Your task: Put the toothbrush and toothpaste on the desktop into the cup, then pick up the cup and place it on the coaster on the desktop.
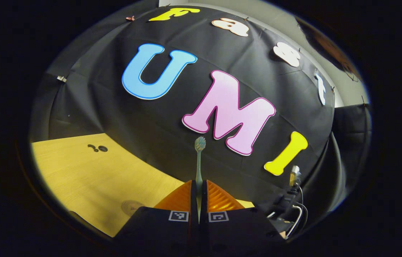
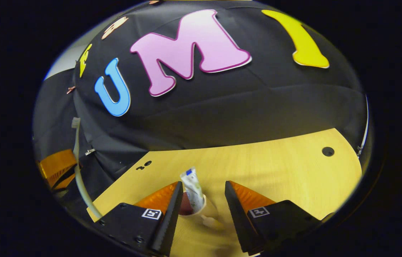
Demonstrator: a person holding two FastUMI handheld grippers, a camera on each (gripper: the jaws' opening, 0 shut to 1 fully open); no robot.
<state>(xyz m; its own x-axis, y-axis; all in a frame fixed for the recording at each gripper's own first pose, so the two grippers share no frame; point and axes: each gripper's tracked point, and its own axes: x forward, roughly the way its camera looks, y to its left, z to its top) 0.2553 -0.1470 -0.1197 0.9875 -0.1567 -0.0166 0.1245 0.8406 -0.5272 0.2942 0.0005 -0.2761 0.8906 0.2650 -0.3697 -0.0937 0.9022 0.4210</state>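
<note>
Toothpaste (image 2: 193,191) is already standing in the cup (image 2: 191,207), tube leaning against the rim with its crimped end up, seen in the right gripper view; so that half of the loading looks done. Toothbrush (image 1: 199,167) is not in the cup yet: in the left gripper view the left tongs (image 1: 198,200) are closed on its handle, both fingers pressing it, brush sticking straight out ahead with the bristle head up against the booth wall, lifted off the tabletop (image 1: 90,175). Right tongs (image 2: 201,200) are spread wide, holding nothing, one finger on each side of the cup and toothpaste, with a visible gap to the tube; whether the fingers touch the cup can't be told. A faint round patch on the tabletop in the left gripper view may be the coaster (image 1: 132,206), not sure. Left to do, by my read: drop toothbrush into cup, grip cup, carry it to the coaster. Roughly a third through.
</note>
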